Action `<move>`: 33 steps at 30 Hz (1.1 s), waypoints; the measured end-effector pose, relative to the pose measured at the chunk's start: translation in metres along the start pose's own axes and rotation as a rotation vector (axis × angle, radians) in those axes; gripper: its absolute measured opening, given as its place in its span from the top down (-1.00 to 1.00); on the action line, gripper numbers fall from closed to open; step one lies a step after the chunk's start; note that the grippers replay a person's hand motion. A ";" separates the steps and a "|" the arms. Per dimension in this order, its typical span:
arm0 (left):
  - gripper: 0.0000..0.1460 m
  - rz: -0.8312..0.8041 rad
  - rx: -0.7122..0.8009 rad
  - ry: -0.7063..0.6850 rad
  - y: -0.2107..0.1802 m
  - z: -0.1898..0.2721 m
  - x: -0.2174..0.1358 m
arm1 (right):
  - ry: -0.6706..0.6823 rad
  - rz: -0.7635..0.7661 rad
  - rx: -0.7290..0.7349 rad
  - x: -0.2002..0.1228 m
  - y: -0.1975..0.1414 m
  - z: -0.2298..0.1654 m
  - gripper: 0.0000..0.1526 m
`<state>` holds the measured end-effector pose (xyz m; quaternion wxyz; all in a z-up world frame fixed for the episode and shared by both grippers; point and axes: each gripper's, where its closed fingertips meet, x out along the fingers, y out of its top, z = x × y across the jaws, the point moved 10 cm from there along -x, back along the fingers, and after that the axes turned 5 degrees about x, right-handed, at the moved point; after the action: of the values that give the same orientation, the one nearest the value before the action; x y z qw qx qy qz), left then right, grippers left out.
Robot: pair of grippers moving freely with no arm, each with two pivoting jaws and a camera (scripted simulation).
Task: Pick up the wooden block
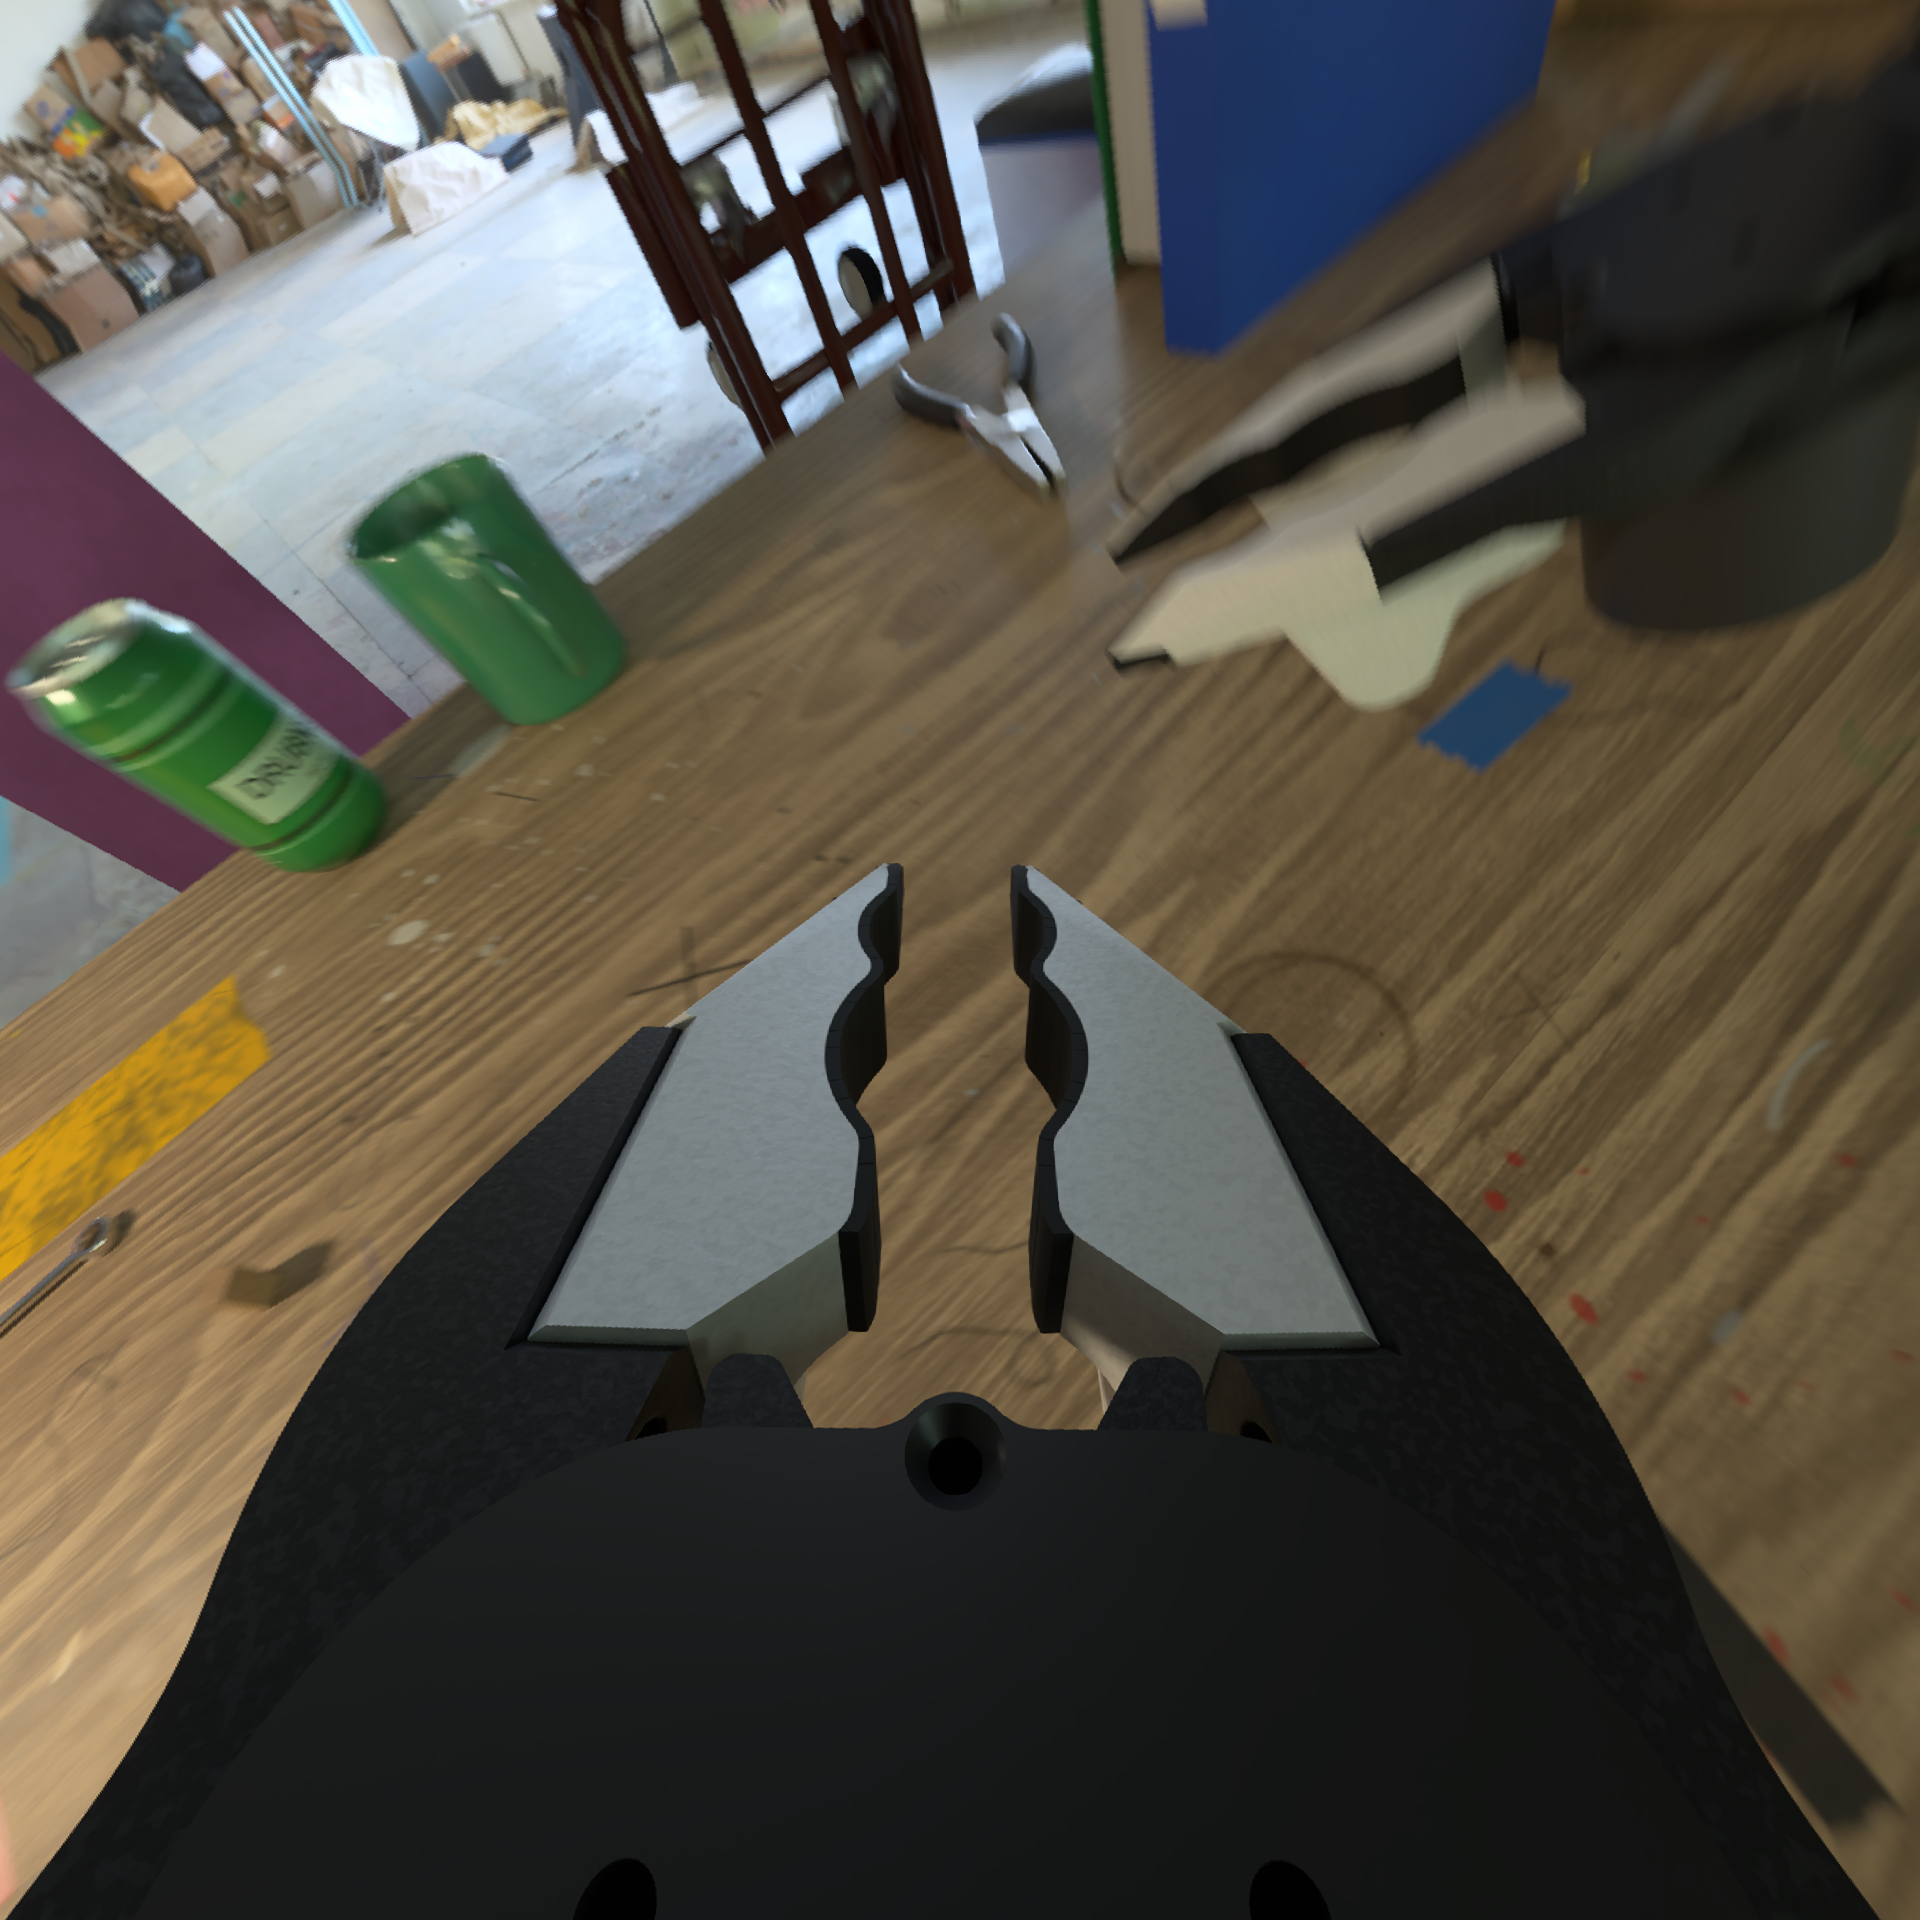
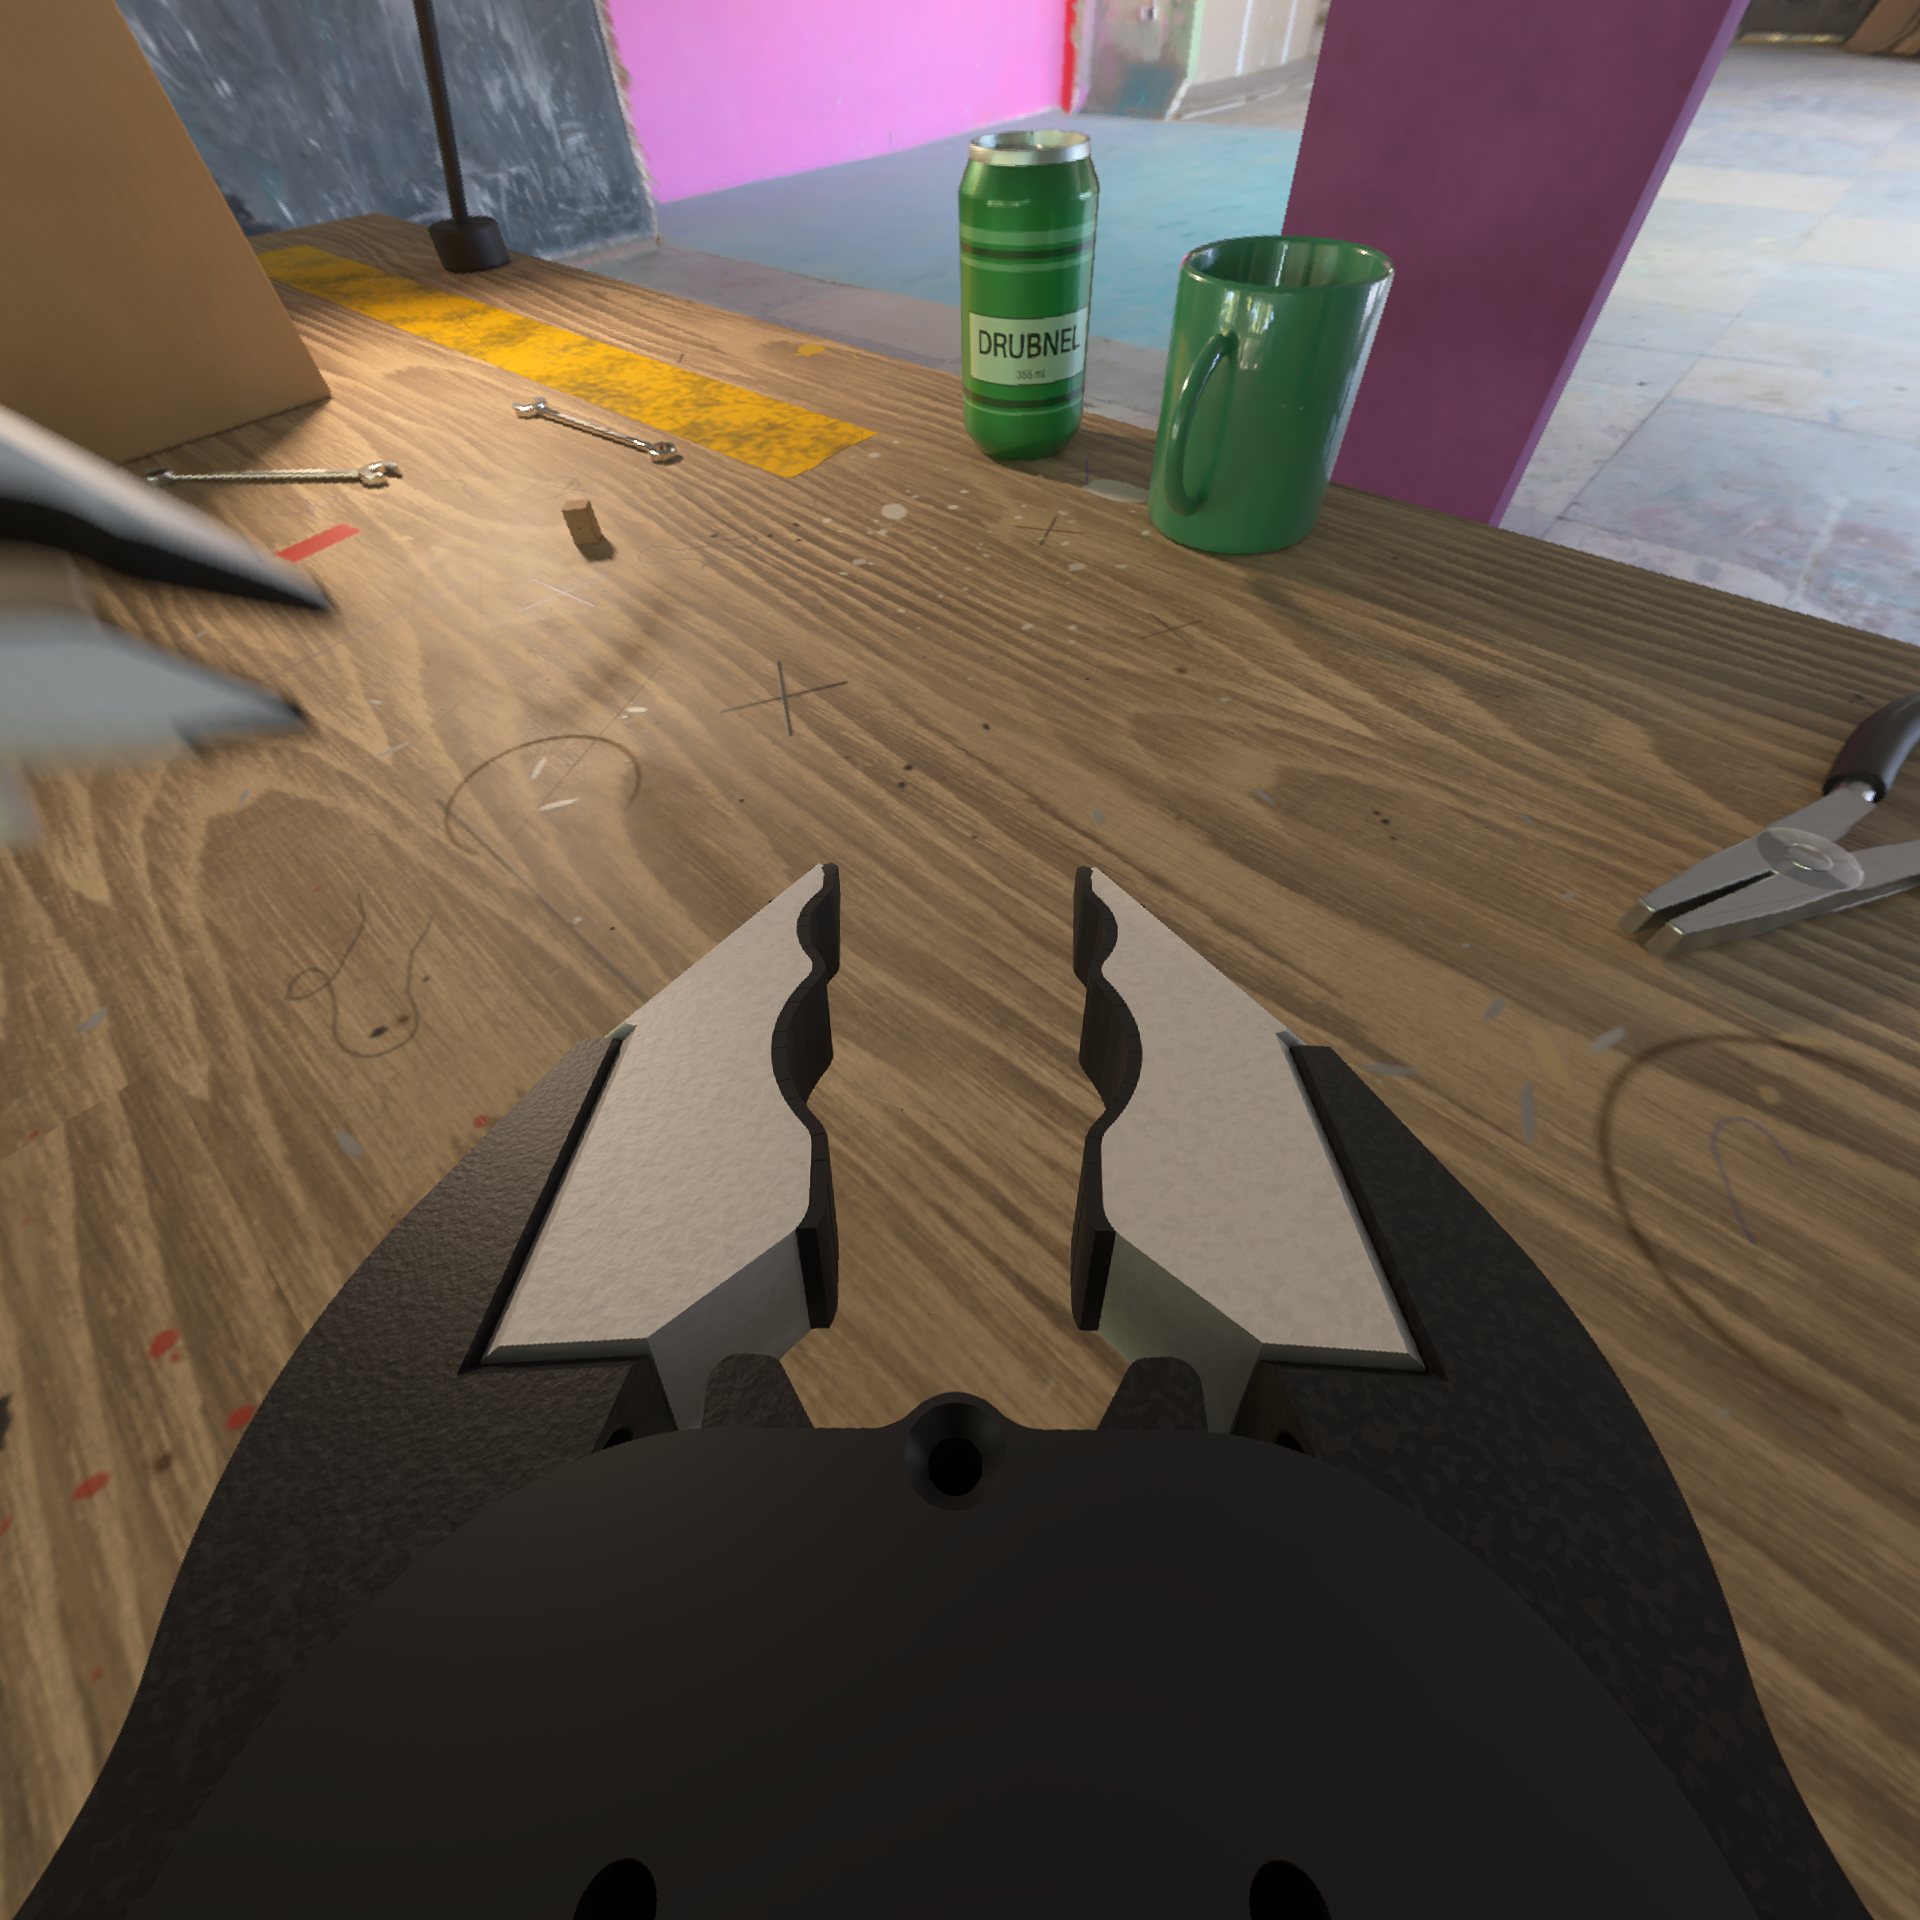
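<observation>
Left gripper spread, empty | wooden block well left | right gripper spread

The left wrist view sits just behind the left gripper, tilted down over the bench and aimed past its jaws toward the far edge, where the can, the mug and the pliers sit. It is blurred, and the right gripper crosses its upper right.

The right wrist view rides low behind the right gripper, looking along the bench toward the can and mug; the pliers lie at its right edge, the block well ahead to the left. The left gripper pokes in from the left.

Both views share the can, mug, pliers and yellow tape.
</observation>
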<state>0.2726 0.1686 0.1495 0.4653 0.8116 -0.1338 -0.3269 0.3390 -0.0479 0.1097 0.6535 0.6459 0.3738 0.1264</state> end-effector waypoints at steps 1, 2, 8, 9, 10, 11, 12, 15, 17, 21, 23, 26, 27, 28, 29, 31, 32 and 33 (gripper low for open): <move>0.68 0.024 -0.044 -0.002 0.007 -0.018 -0.017 | 0.007 0.002 0.003 0.000 0.000 0.000 0.41; 0.65 0.039 -0.078 0.001 0.014 -0.038 -0.033 | 0.012 0.001 0.005 0.001 0.000 -0.001 0.41; 0.59 -0.137 -0.127 0.136 -0.005 -0.163 -0.072 | 0.044 -0.033 0.042 0.009 -0.005 -0.001 0.42; 0.55 -0.198 -0.155 0.134 -0.018 -0.178 -0.067 | 0.049 -0.033 0.046 0.010 -0.005 0.000 0.42; 0.48 -0.254 -0.195 0.117 -0.033 -0.192 -0.060 | 0.047 -0.036 0.040 0.010 -0.005 0.001 0.42; 0.40 -0.302 -0.232 0.095 -0.046 -0.202 -0.052 | 0.032 -0.041 0.021 0.010 -0.004 0.002 0.42; 0.36 -0.349 -0.252 0.081 -0.059 -0.210 -0.043 | 0.010 -0.040 -0.001 0.010 -0.002 0.004 0.42; 0.34 -0.510 -0.221 0.060 -0.087 -0.224 -0.014 | 0.002 -0.034 -0.004 0.011 0.000 0.007 0.42; 0.38 -0.603 -0.183 0.040 -0.097 -0.231 0.004 | 0.027 -0.039 0.019 0.014 -0.002 0.008 0.42; 0.44 -0.727 -0.134 -0.013 -0.104 -0.239 0.033 | 0.048 -0.059 0.046 0.019 -0.004 0.009 0.43; 0.45 -0.800 -0.071 -0.025 -0.109 -0.241 0.045 | 0.067 -0.056 0.065 0.020 -0.004 0.009 0.43; 0.45 -0.890 -0.008 -0.038 -0.117 -0.243 0.058 | 0.080 -0.045 0.065 0.018 -0.003 0.007 0.43; 0.46 -0.910 -0.015 -0.056 -0.119 -0.244 0.062 | 0.082 -0.044 0.060 0.018 -0.003 0.006 0.43; 0.51 -0.913 -0.028 -0.070 -0.121 -0.246 0.065 | 0.083 -0.042 0.054 0.017 -0.002 0.006 0.44; 0.58 -0.909 -0.044 -0.075 -0.122 -0.247 0.066 | 0.084 -0.039 0.050 0.016 -0.001 0.005 0.44; 0.68 -0.902 -0.105 -0.106 -0.124 -0.249 0.068 | 0.089 -0.033 0.052 0.015 0.000 0.005 0.44; 0.77 -0.896 -0.149 -0.127 -0.125 -0.250 0.067 | 0.095 -0.030 0.057 0.015 0.000 0.004 0.44; 0.85 -0.890 -0.177 -0.126 -0.126 -0.250 0.067 | 0.103 -0.027 0.063 0.015 0.001 0.004 0.45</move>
<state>0.4755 0.3681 0.1044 0.3380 0.7258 0.2284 -0.5539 0.3522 -0.0414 0.1049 0.6144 0.6537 0.4194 0.1386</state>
